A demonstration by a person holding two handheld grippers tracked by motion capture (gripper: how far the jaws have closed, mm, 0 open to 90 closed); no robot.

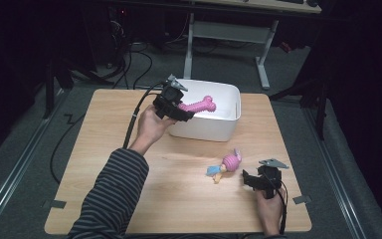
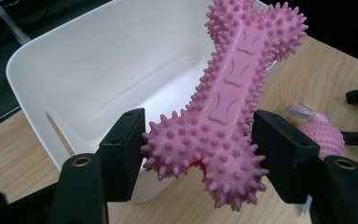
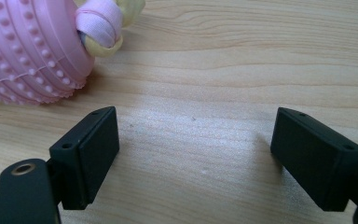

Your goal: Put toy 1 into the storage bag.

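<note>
A pink spiky bone toy (image 1: pixel 198 105) (image 2: pixel 221 112) hangs over the near left corner of the white tub (image 1: pixel 227 124) (image 2: pixel 60 60). My left gripper (image 1: pixel 185 110) (image 2: pixel 198 154) is shut on the bone's lower knob, both pads pressed into its spikes. A pink ball toy with cloth knots (image 1: pixel 227 165) (image 3: pixel 32 46) (image 2: pixel 324 133) lies on the wooden table (image 1: pixel 179 199). My right gripper (image 1: pixel 246 178) (image 3: pixel 193 158) rests low on the table just right of that ball toy, open, with bare wood between its jaws.
The tub stands at the table's far middle and looks empty inside. A desk frame (image 1: pixel 226 35) and cables (image 1: pixel 134 59) lie on the floor beyond the table. Bare wood lies at the table's left and near side.
</note>
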